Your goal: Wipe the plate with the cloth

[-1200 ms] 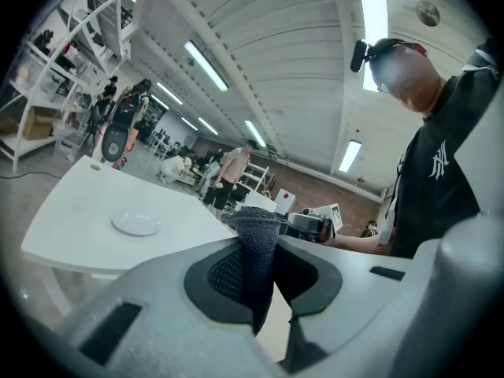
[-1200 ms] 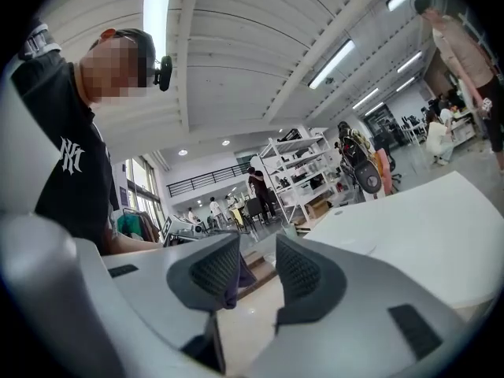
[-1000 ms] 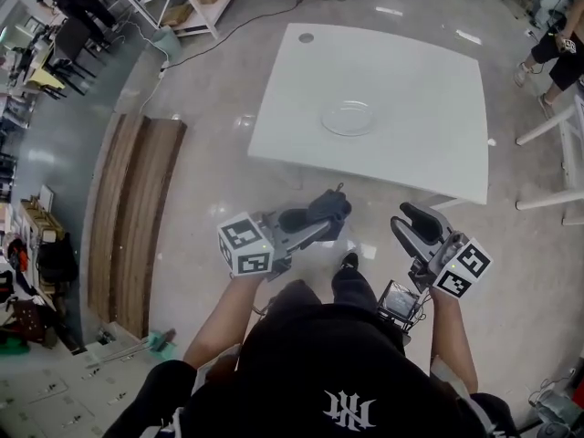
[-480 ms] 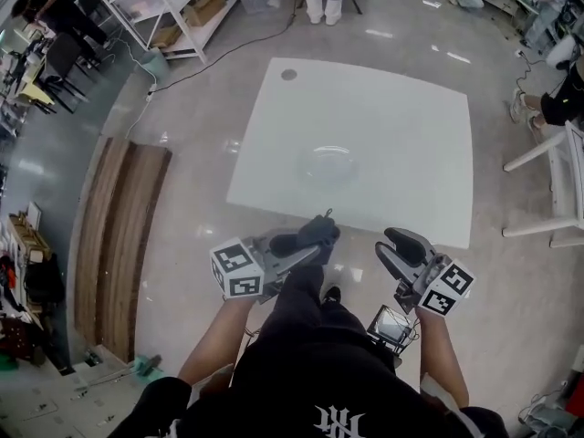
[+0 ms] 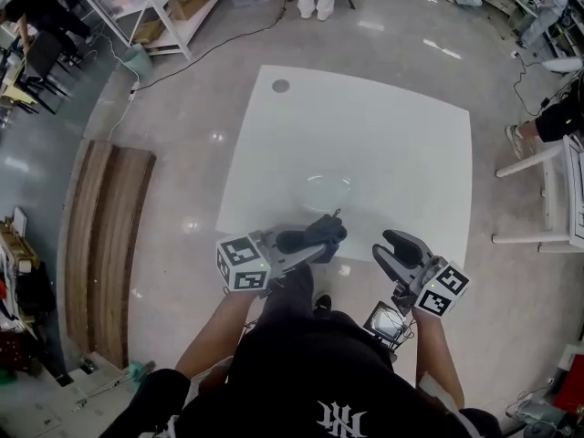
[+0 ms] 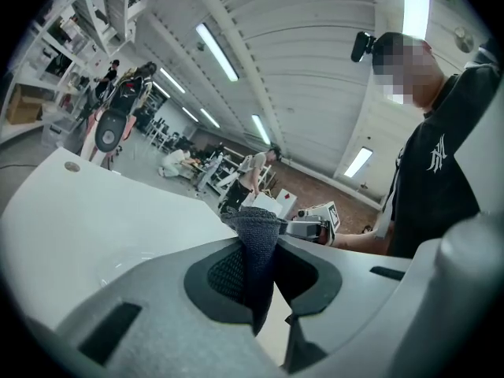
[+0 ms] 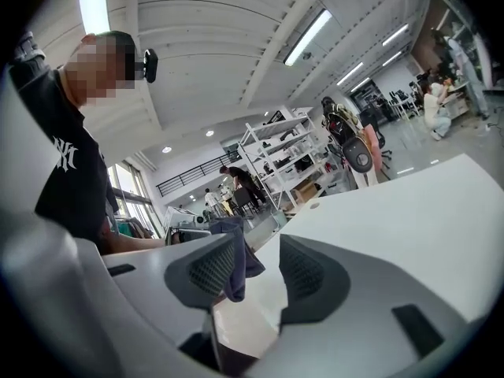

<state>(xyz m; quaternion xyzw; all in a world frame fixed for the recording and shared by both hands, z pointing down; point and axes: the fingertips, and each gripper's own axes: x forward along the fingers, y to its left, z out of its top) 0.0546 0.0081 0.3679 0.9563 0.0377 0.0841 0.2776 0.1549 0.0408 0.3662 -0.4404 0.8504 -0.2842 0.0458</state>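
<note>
Left gripper (image 5: 321, 234) has neared the plate (image 5: 328, 191) (cloth (image 6: 256, 246) pinched in it).

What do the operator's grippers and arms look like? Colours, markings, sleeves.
Left gripper and right gripper: grey plastic bodies, black meshed pads. Each carries a white cube with black square markers. Right gripper's jaws are opening, nothing between them. The person wears a black short-sleeved T-shirt with a white logo; forearms bare.

Clear plate (image 5: 328, 189) lies flat; dark cloth (image 6: 256, 250) hangs pinched.
</note>
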